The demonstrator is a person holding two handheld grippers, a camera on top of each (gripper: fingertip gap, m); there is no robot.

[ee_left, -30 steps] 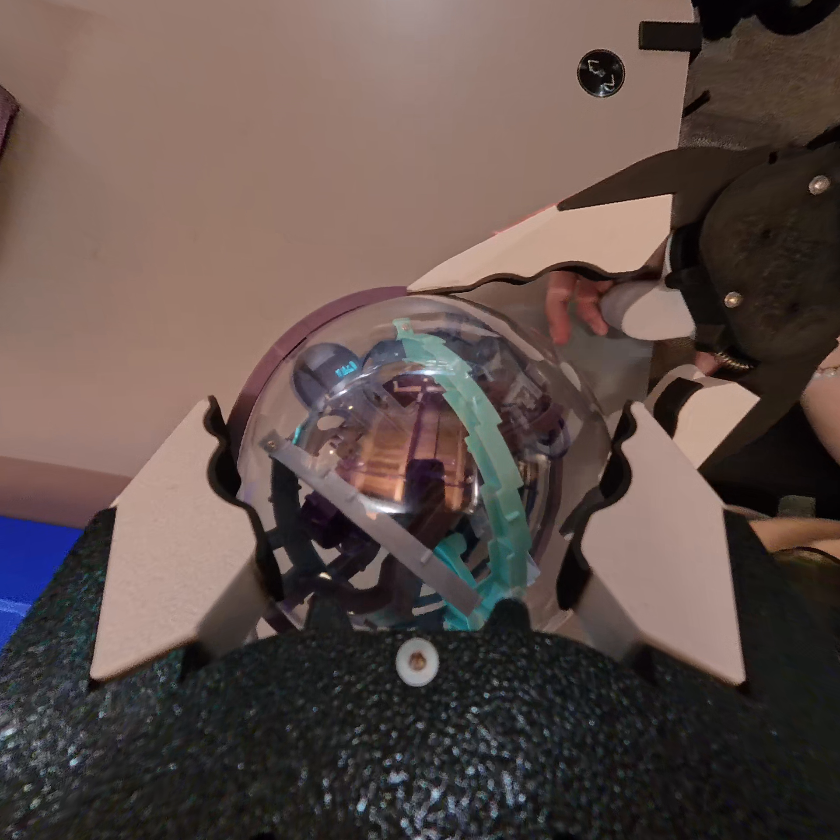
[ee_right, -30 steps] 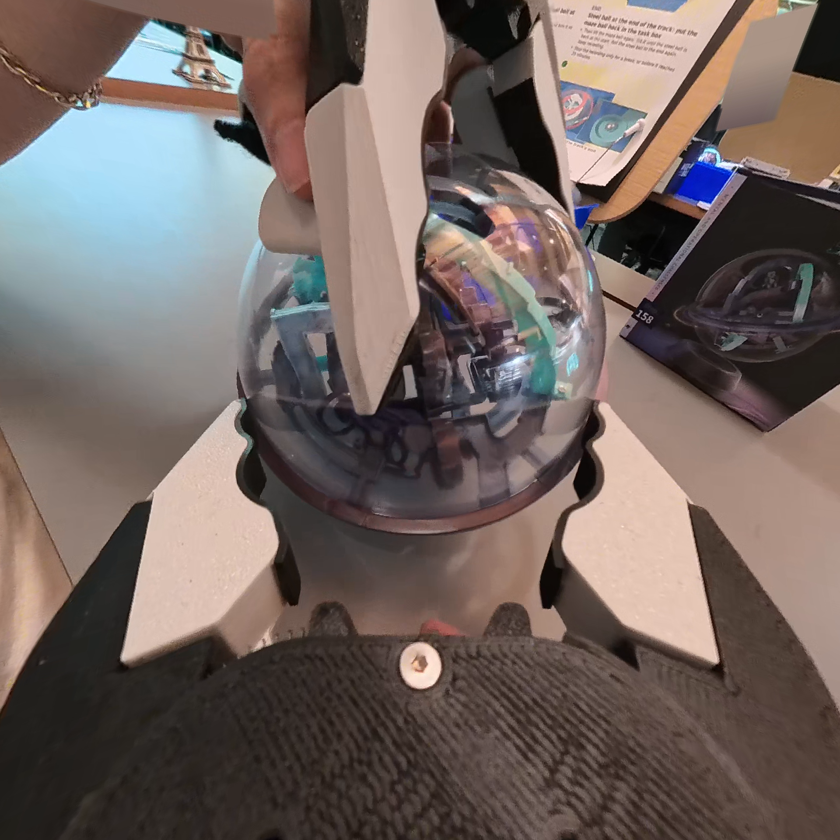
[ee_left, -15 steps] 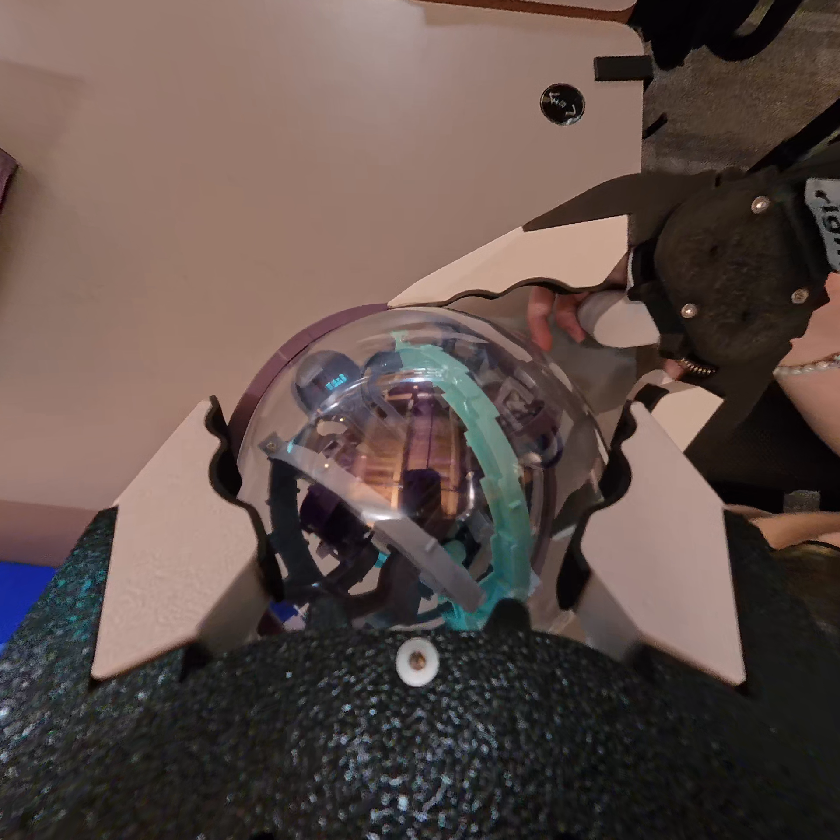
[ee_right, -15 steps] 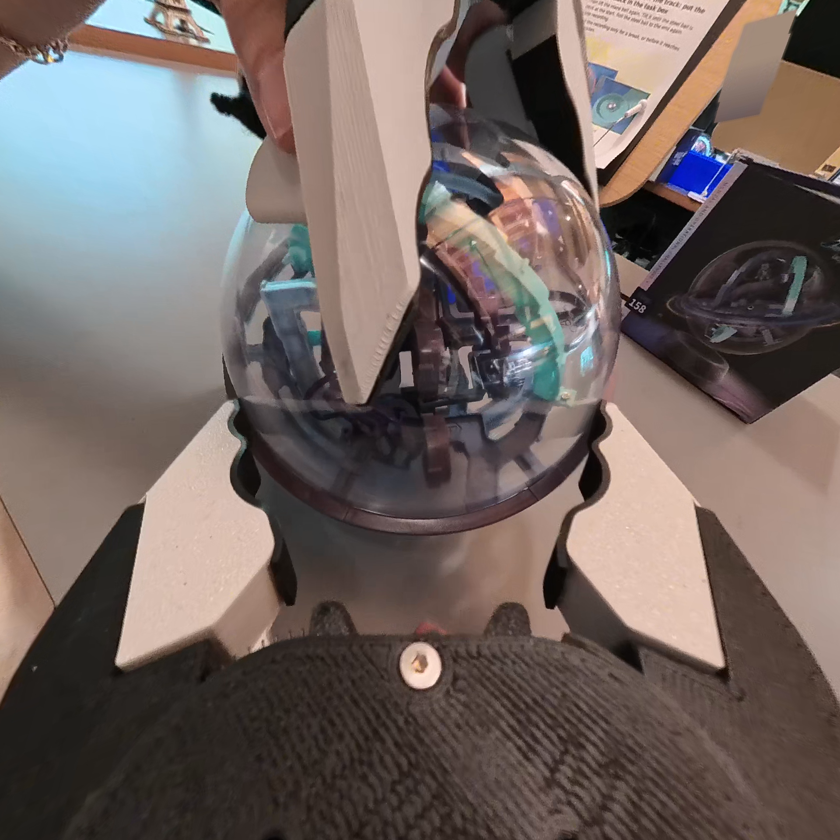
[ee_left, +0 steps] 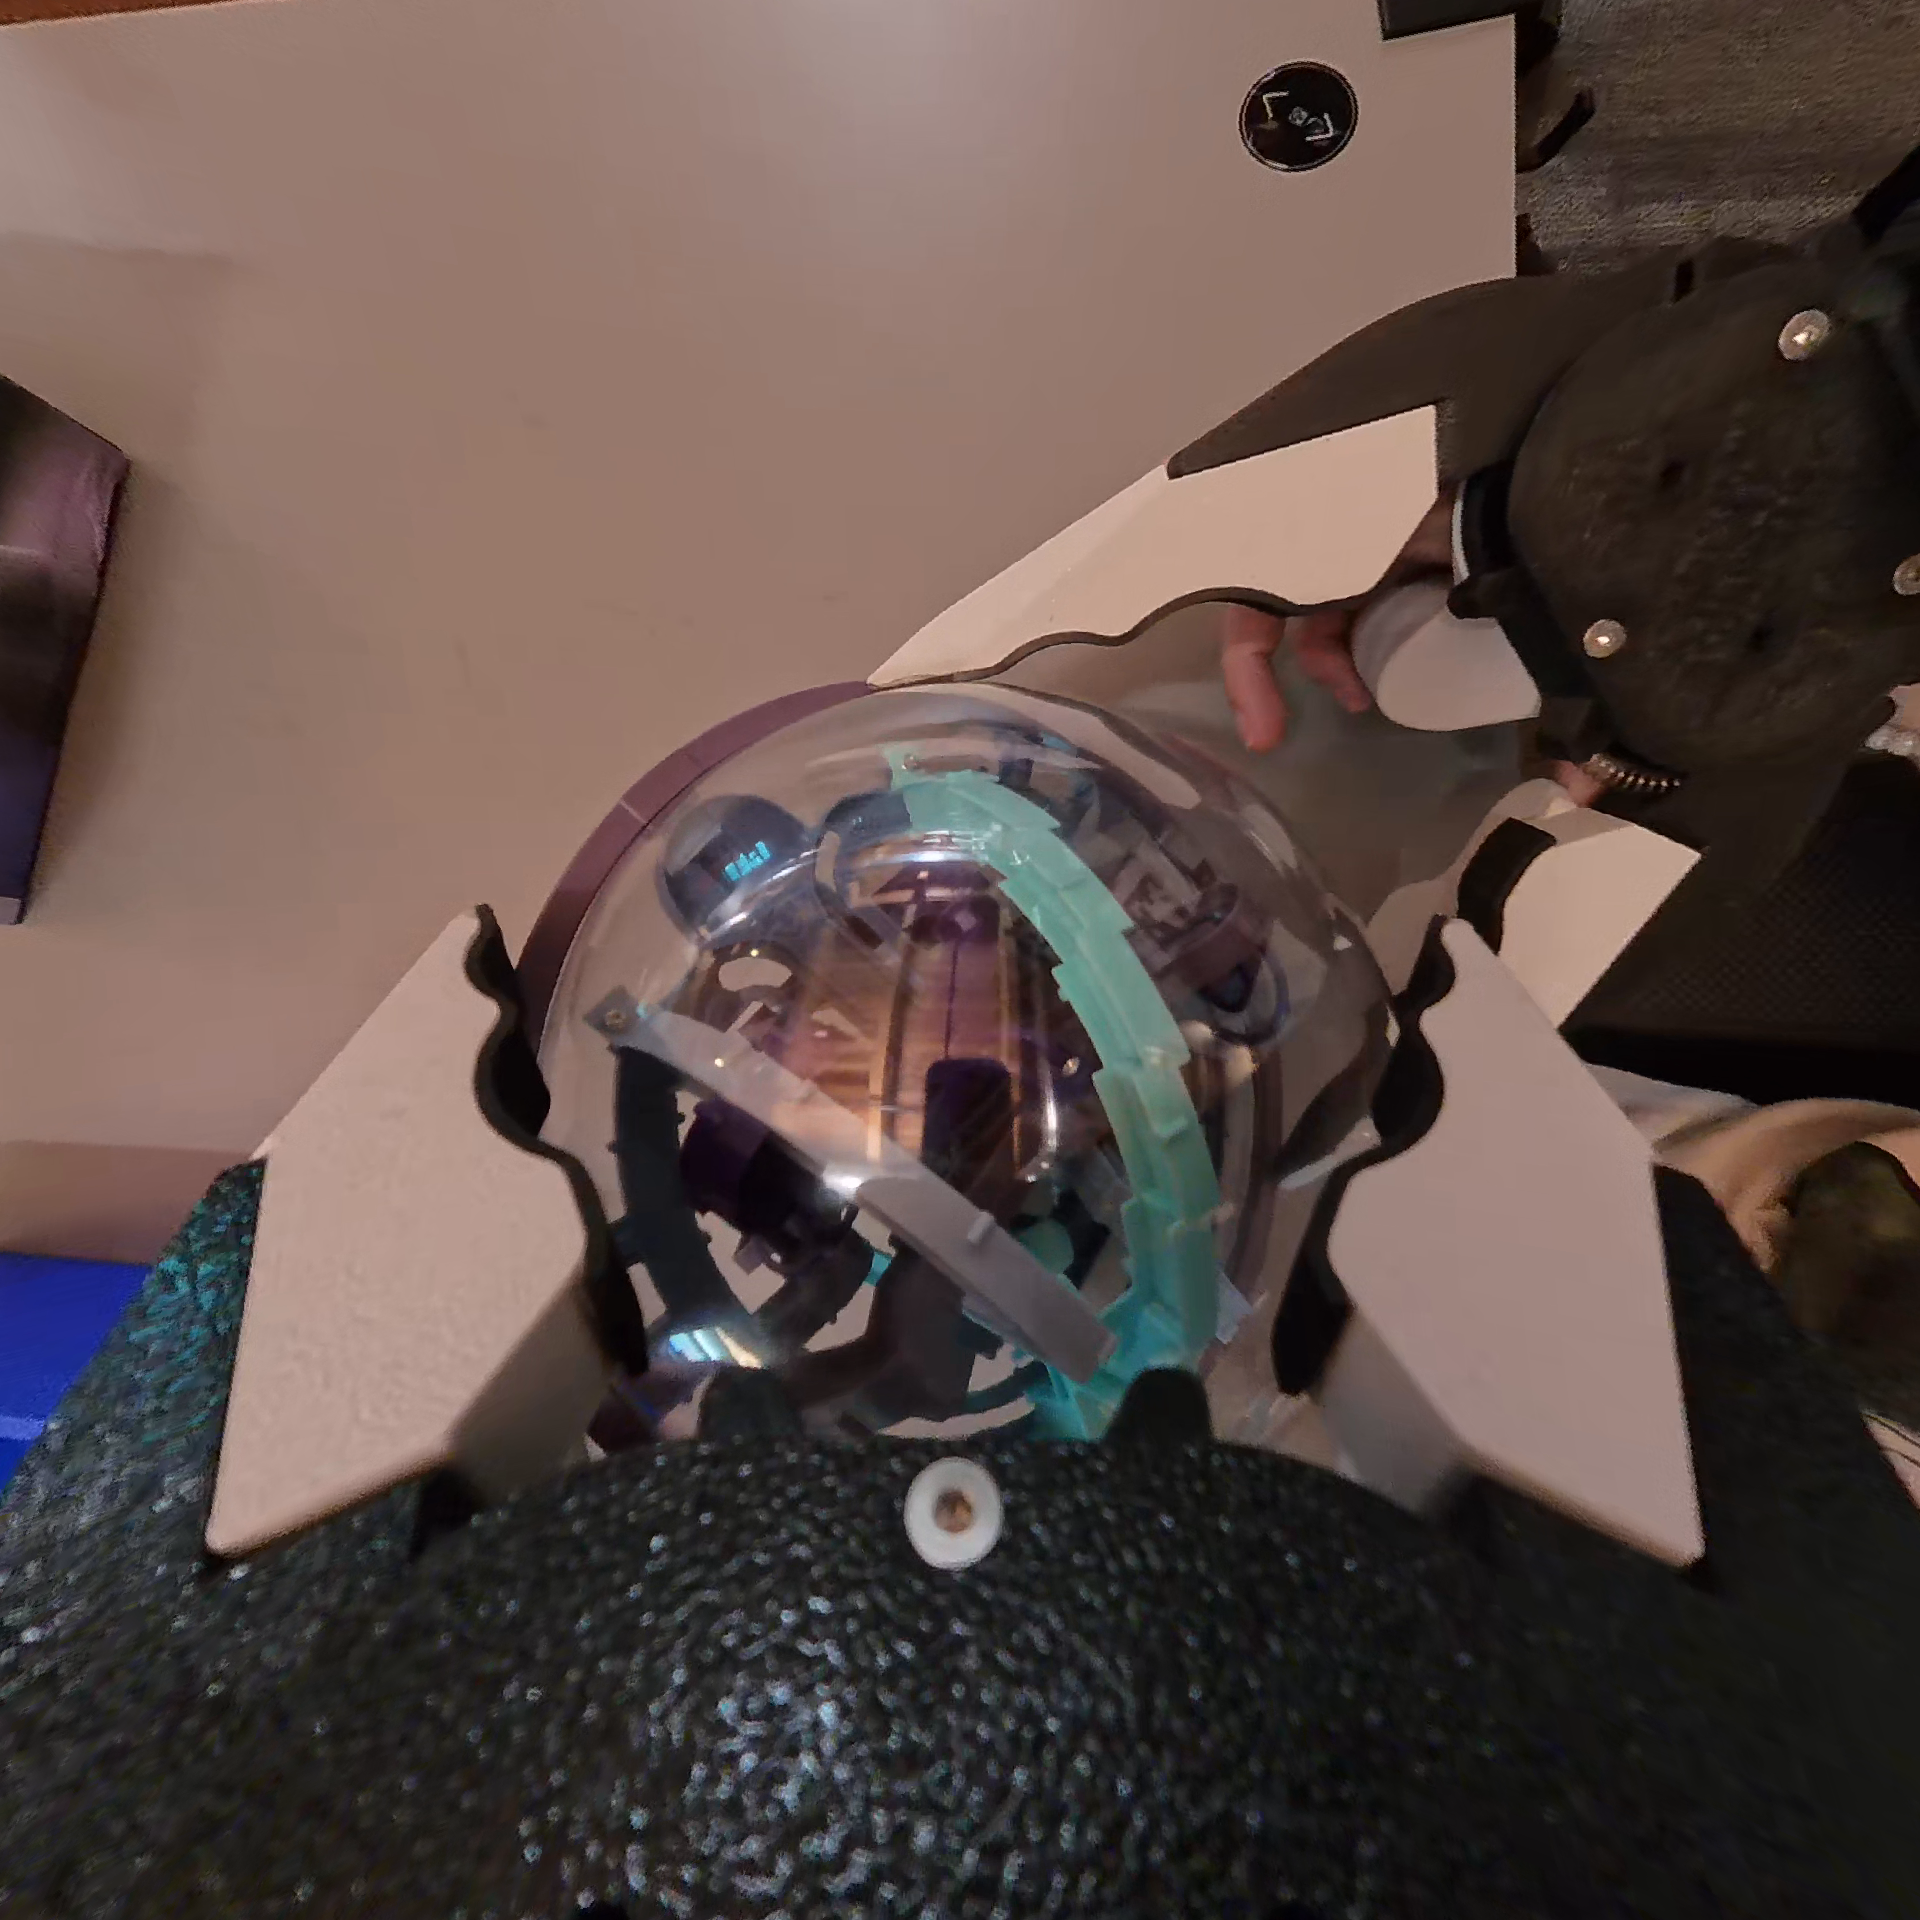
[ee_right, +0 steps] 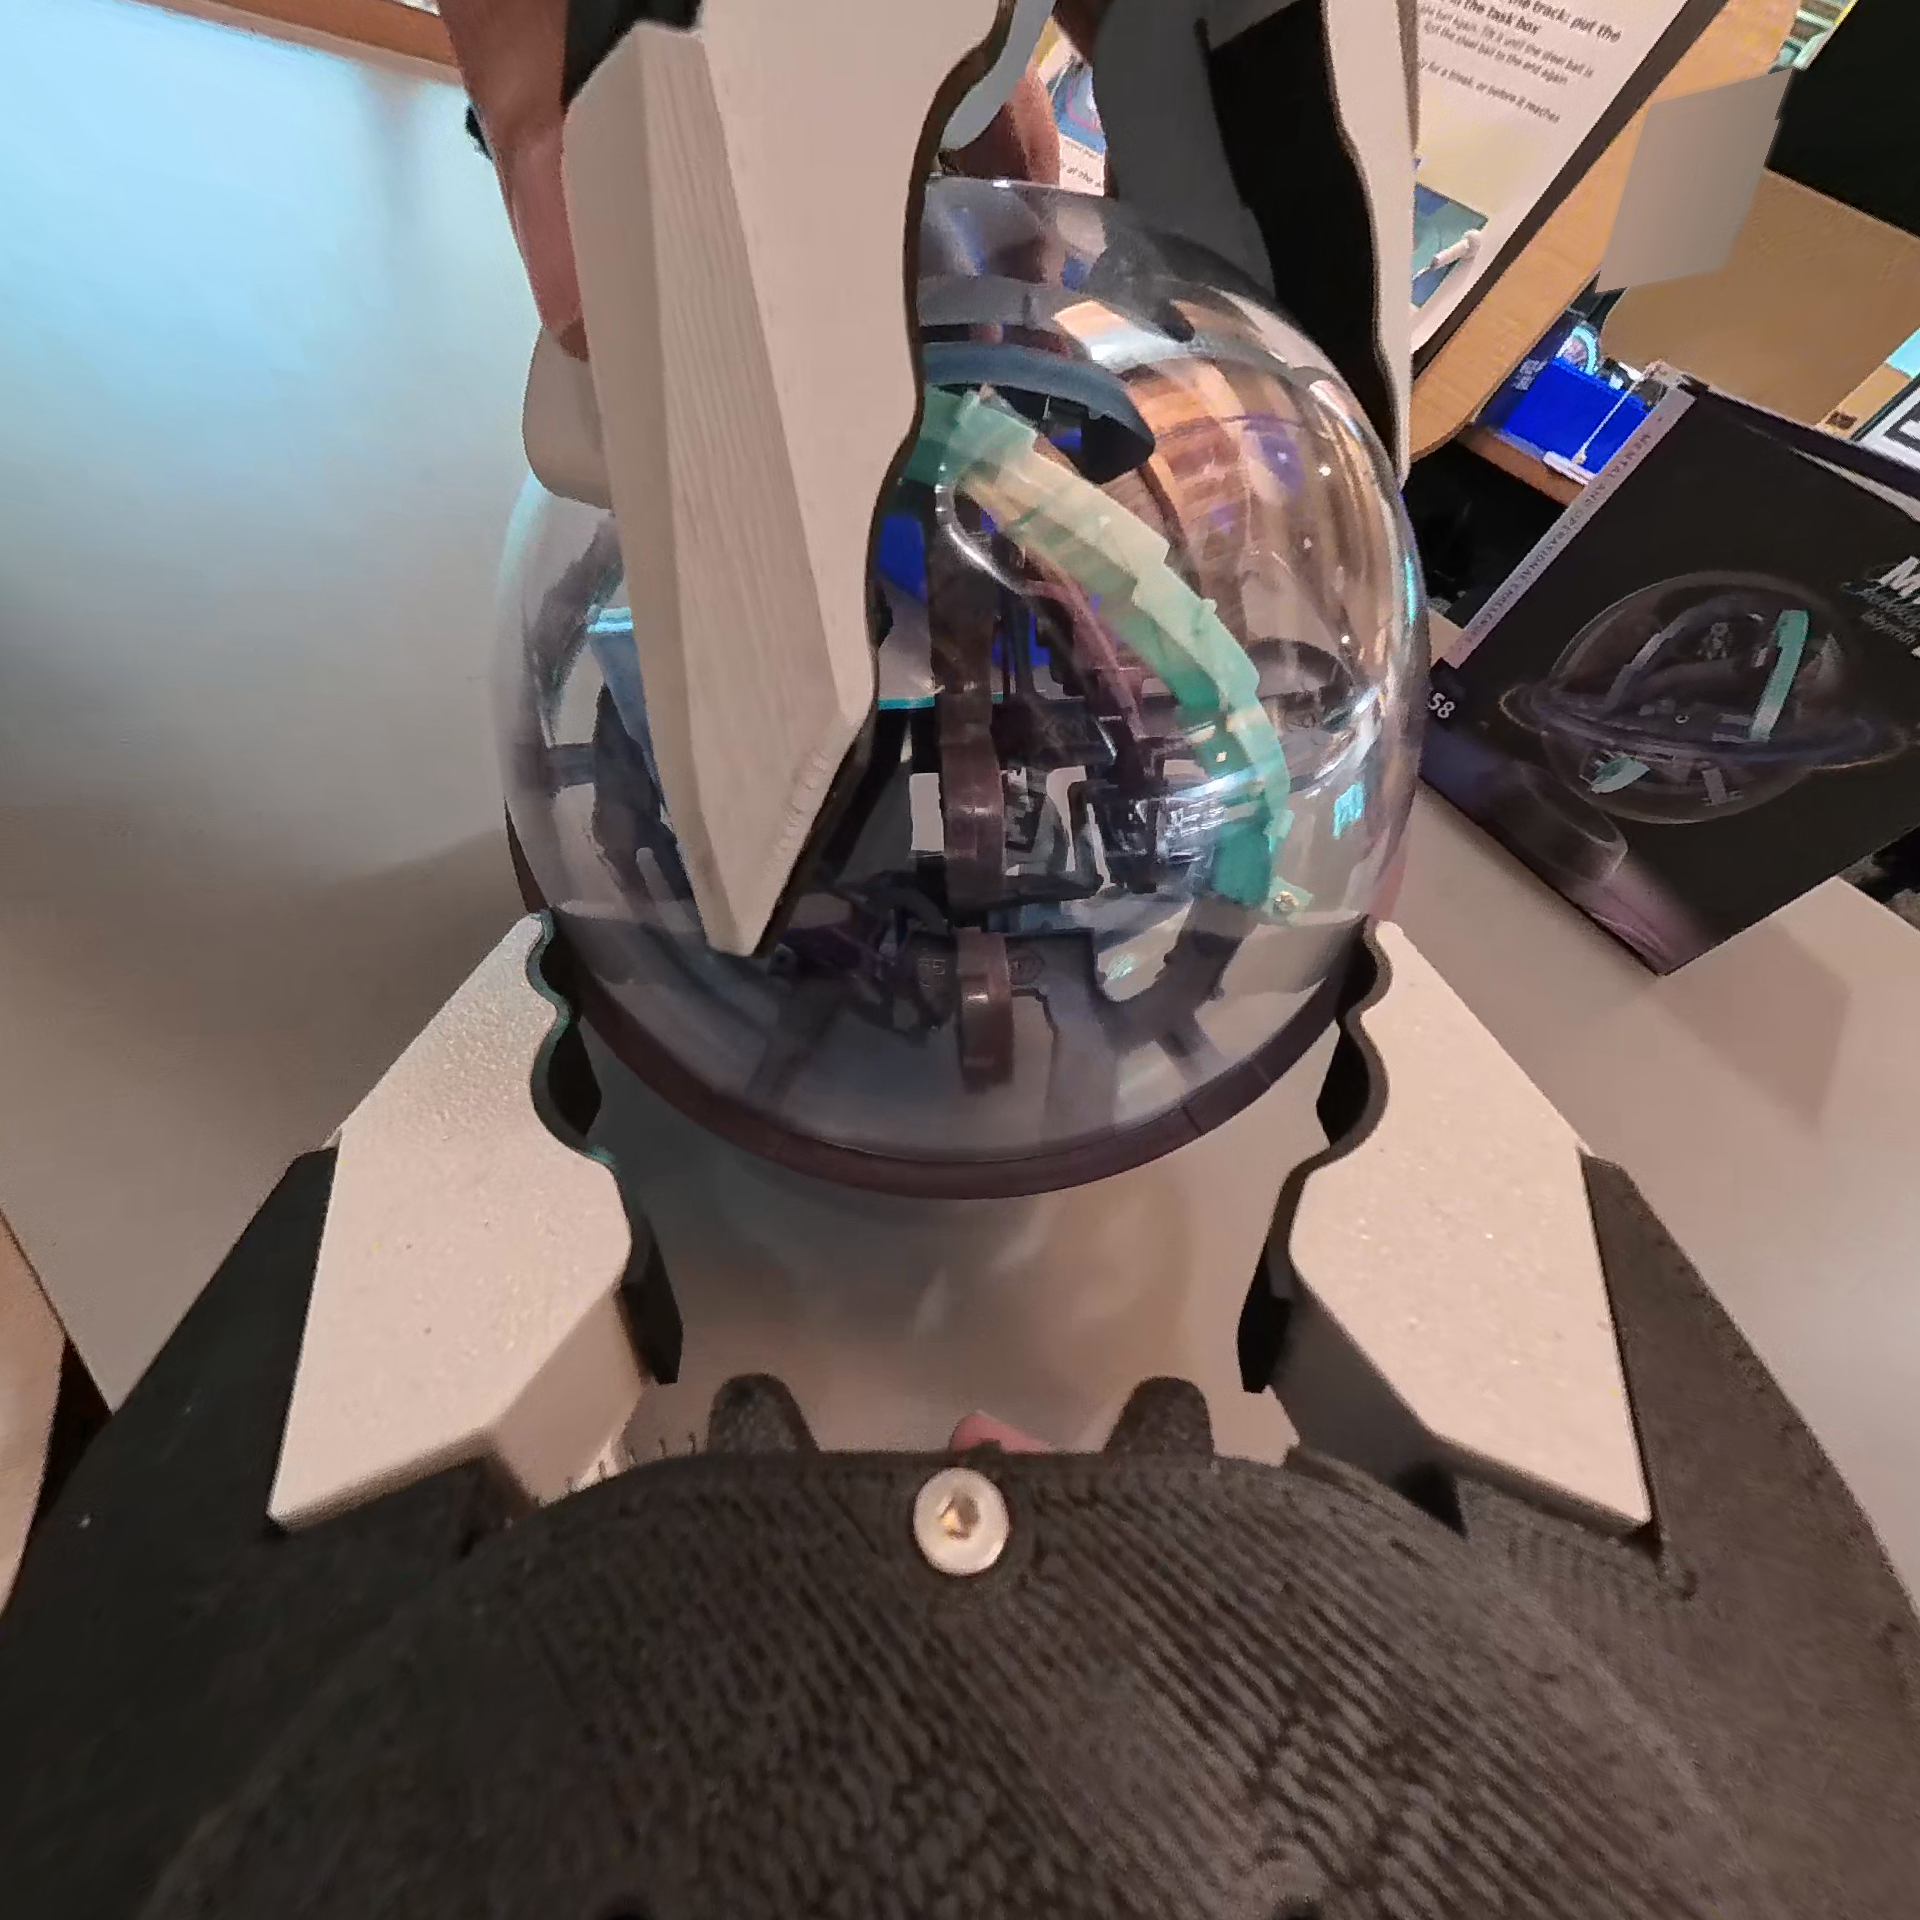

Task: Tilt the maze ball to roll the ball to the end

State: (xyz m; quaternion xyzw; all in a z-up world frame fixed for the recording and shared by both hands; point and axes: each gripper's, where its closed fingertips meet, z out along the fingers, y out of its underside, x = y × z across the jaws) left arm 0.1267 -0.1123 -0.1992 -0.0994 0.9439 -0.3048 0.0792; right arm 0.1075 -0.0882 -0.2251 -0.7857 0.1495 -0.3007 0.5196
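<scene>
The maze ball (ee_left: 935,1039) is a clear sphere with a teal track (ee_left: 1101,997), a grey track and a dark purple equator band, held in the air over the table. My left gripper (ee_left: 961,987) is shut on it, one finger on each side. My right gripper (ee_right: 961,966) is also shut on it, its fingers at the equator band (ee_right: 935,1148). The left gripper's finger (ee_right: 727,468) comes down over the sphere in the right wrist view. The right gripper's body (ee_left: 1714,520) shows at the upper right of the left wrist view. I cannot make out the small ball inside.
The beige table (ee_left: 623,364) lies below, with a black round disc (ee_left: 1299,114) near its far edge. The dark product box (ee_right: 1683,675) stands to the right. An instruction sheet on a board (ee_right: 1507,125) and a cardboard box (ee_right: 1818,312) are behind. A person's fingers (ee_left: 1278,665) hold the right gripper.
Both grippers have turned the maze ball together. In the right wrist view the teal track has swung across the top front of the sphere. The table has shifted in the left wrist view.
</scene>
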